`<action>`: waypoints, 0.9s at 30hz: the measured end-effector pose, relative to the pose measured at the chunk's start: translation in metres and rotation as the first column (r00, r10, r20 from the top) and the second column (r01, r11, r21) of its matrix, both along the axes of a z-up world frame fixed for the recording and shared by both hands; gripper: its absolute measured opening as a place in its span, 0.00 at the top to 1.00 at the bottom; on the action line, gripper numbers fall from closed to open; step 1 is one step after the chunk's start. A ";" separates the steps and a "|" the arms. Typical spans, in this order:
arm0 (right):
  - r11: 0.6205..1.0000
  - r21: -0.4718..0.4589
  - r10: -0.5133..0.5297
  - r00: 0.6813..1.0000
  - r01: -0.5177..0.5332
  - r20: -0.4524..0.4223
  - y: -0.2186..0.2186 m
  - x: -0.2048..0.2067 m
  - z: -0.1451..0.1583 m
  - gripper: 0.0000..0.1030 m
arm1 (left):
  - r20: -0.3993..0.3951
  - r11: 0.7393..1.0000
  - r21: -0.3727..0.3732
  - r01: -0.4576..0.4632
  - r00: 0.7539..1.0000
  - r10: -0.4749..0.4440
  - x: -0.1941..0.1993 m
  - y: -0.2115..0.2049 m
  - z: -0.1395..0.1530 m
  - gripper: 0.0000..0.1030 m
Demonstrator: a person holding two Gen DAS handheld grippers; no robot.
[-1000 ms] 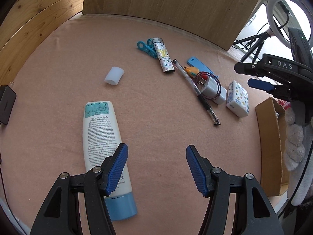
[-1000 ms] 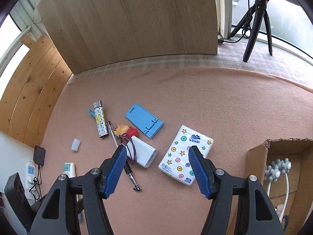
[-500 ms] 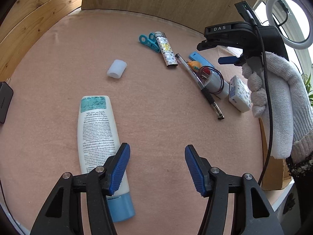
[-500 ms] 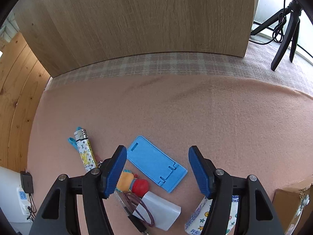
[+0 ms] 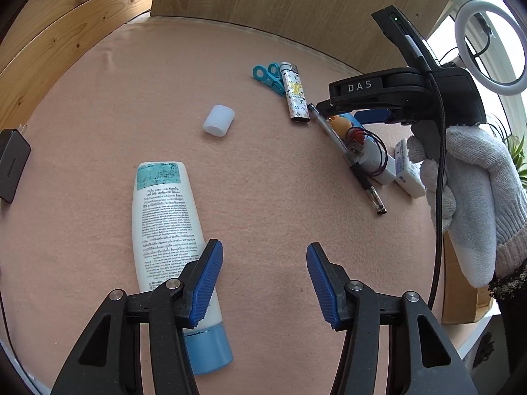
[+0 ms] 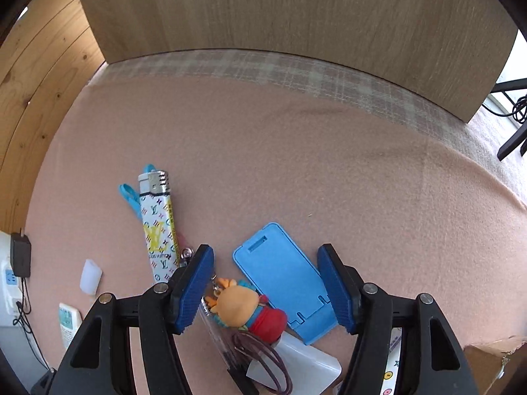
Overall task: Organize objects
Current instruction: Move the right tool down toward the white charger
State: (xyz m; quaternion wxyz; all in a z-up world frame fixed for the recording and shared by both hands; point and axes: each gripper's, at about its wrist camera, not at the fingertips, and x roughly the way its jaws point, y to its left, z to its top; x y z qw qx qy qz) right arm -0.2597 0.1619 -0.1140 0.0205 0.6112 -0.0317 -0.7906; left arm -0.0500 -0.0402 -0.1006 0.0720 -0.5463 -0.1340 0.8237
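Observation:
My left gripper [image 5: 263,261] hovers low over the pink cloth, its jaws closing with nothing between them. A white tube with a blue cap [image 5: 164,223] lies just beside its left finger. Farther off lie a white cap [image 5: 219,120], a patterned lighter [image 5: 295,93], a pen [image 5: 349,161] and a keychain toy [image 5: 342,123]. My right gripper [image 6: 265,260] stands open, pointing down over a blue phone stand [image 6: 280,279] that lies flat between its fingers, pads apart from it. The keychain toy [image 6: 240,306] and lighter [image 6: 156,227] lie by its left finger.
A white charger [image 6: 309,365] with a hair tie, a tissue pack [image 5: 408,171] and blue clips [image 5: 268,74] crowd the pile. A cardboard box [image 5: 461,296] stands at the right edge. A wooden board [image 6: 296,16] closes the back. A black adapter [image 5: 13,164] lies far left.
The right gripper, in a gloved hand, came down and leftward from over the tissue pack to over the blue phone stand. The left jaws narrowed slightly; the left gripper stayed put.

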 end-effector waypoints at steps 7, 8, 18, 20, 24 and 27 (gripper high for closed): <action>0.997 -0.030 0.065 0.998 -0.065 0.006 -0.011 0.037 0.002 0.44 | -0.002 1.000 0.017 -0.011 1.000 0.011 -0.002 -0.001 0.000 0.45; 0.997 -0.038 0.071 0.997 -0.071 0.006 -0.012 0.043 0.002 0.44 | -0.003 1.000 0.014 -0.013 1.000 0.013 0.000 0.000 0.001 0.45; 0.992 -0.111 0.064 0.998 -0.065 -0.016 -0.011 0.130 0.005 0.44 | -0.004 1.000 0.015 -0.014 1.000 0.014 -0.001 -0.002 -0.001 0.45; 0.992 -0.109 0.061 0.998 -0.063 -0.018 -0.007 0.147 0.006 0.44 | -0.004 1.000 0.004 -0.004 1.000 0.004 -0.001 0.000 -0.002 0.45; 0.995 -0.073 0.065 0.998 -0.067 -0.027 -0.007 0.166 0.005 0.45 | 0.000 1.000 -0.010 0.009 1.000 -0.009 -0.004 0.004 -0.006 0.45; 0.996 -0.081 0.026 0.999 -0.028 -0.029 0.005 0.179 0.007 0.51 | 0.011 1.000 -0.012 0.021 1.000 -0.021 -0.005 0.009 -0.008 0.45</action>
